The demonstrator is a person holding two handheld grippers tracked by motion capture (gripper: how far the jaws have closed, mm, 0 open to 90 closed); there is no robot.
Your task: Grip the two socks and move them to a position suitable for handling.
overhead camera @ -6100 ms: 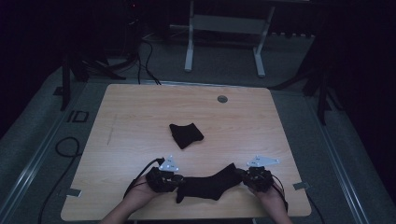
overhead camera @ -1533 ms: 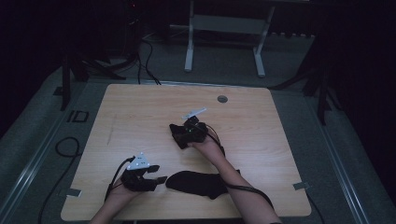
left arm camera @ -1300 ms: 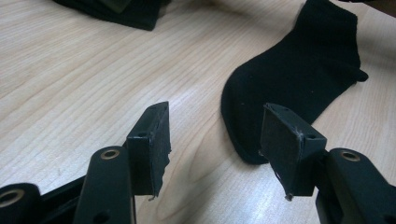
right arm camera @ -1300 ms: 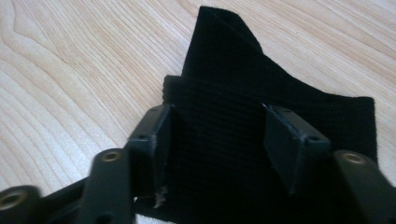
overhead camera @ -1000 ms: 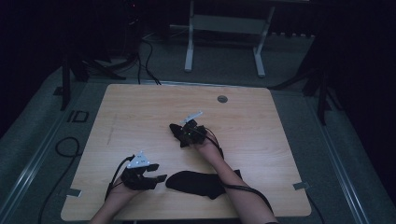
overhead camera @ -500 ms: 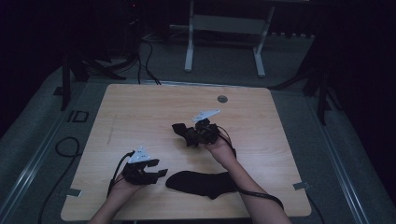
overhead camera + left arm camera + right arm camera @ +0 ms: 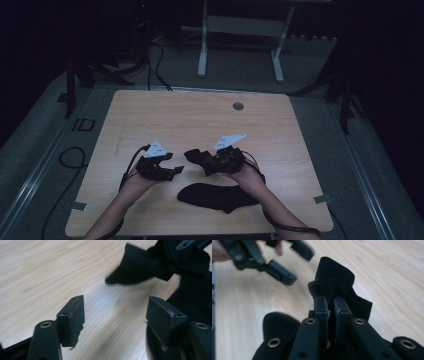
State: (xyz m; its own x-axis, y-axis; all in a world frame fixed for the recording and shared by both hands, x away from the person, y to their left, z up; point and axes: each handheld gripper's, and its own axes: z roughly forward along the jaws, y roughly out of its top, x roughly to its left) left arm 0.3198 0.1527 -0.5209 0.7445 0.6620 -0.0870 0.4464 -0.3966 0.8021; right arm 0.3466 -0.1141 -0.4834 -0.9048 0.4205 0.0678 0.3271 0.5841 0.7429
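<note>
A crumpled black sock (image 7: 196, 156) hangs just above the middle of the wooden table (image 7: 280, 130), and my right gripper (image 7: 210, 163) is shut on it. In the right gripper view the jaws (image 7: 330, 300) pinch the sock's ribbed cuff (image 7: 334, 280). A second black sock (image 7: 215, 196) lies flat near the front edge, below both grippers. My left gripper (image 7: 176, 171) hovers just left of the held sock; its jaws have just been opening and nothing is between them. The left gripper view has the open jaws (image 7: 115, 300) facing the held sock (image 7: 142, 267).
A round grommet (image 7: 238, 106) sits at the table's far edge. Behind the table stands a white metal frame (image 7: 202, 45). Cables (image 7: 70, 155) trail on the floor at the left. Bare wood spreads across the far half and both sides.
The right gripper has lifted the crumpled sock off the table's middle and brought it nearer the person. The left gripper has moved away from the front edge, toward that sock.
</note>
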